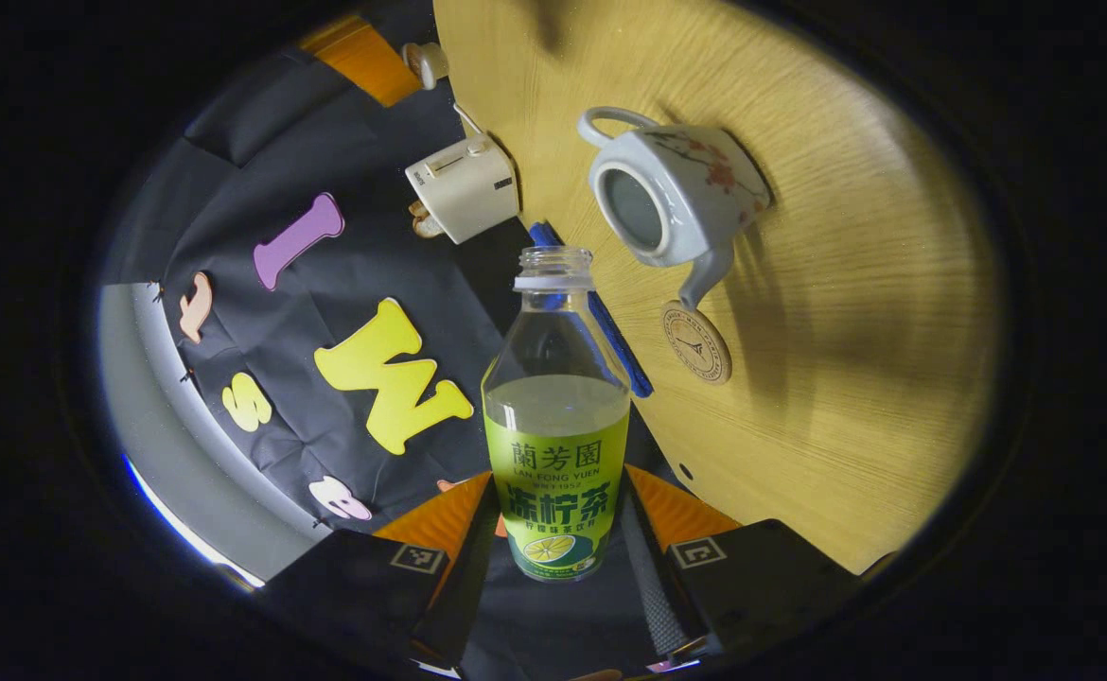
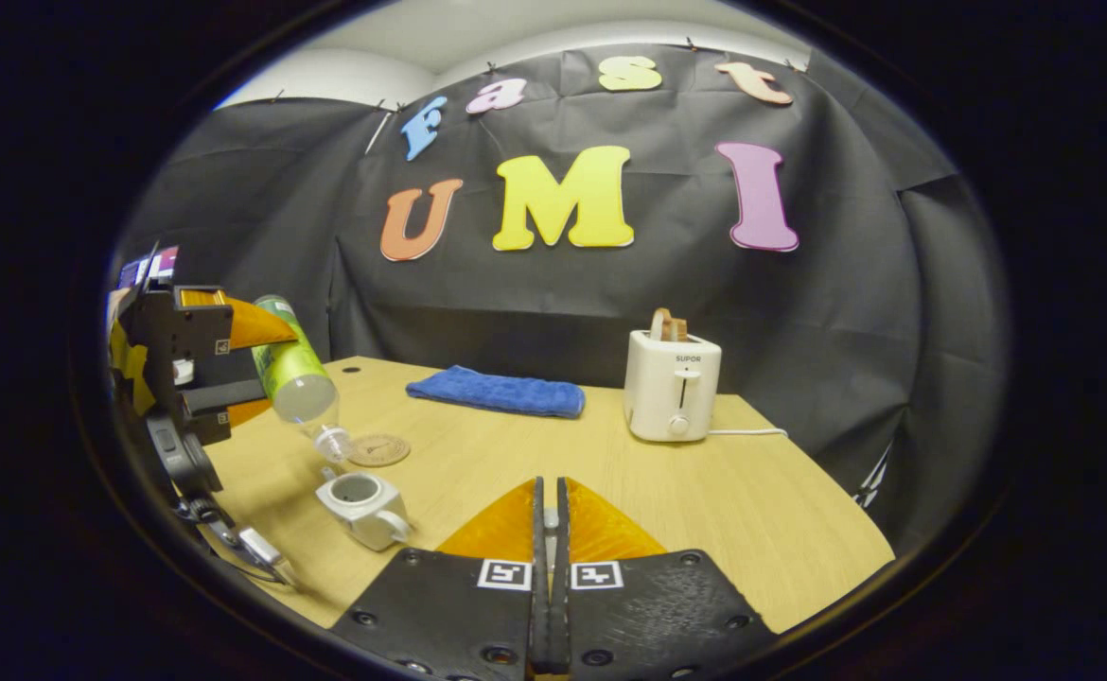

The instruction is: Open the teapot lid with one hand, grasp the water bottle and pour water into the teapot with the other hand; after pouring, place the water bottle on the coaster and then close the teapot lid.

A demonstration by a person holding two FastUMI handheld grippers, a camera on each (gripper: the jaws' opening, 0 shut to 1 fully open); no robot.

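Woodgrain table (image 2: 535, 463), lidless ceramic teapot (image 1: 672, 194), clear bottle (image 1: 558, 416).

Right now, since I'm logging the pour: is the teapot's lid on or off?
Off. The teapot shows an open round mouth, and the bottle in the left hand-held gripper tilts neck-down above it.

Dim booth, soft overhead light — the teapot (image 1: 681, 194) casts broad blurred shadows, and fisheye warping bends every edge.
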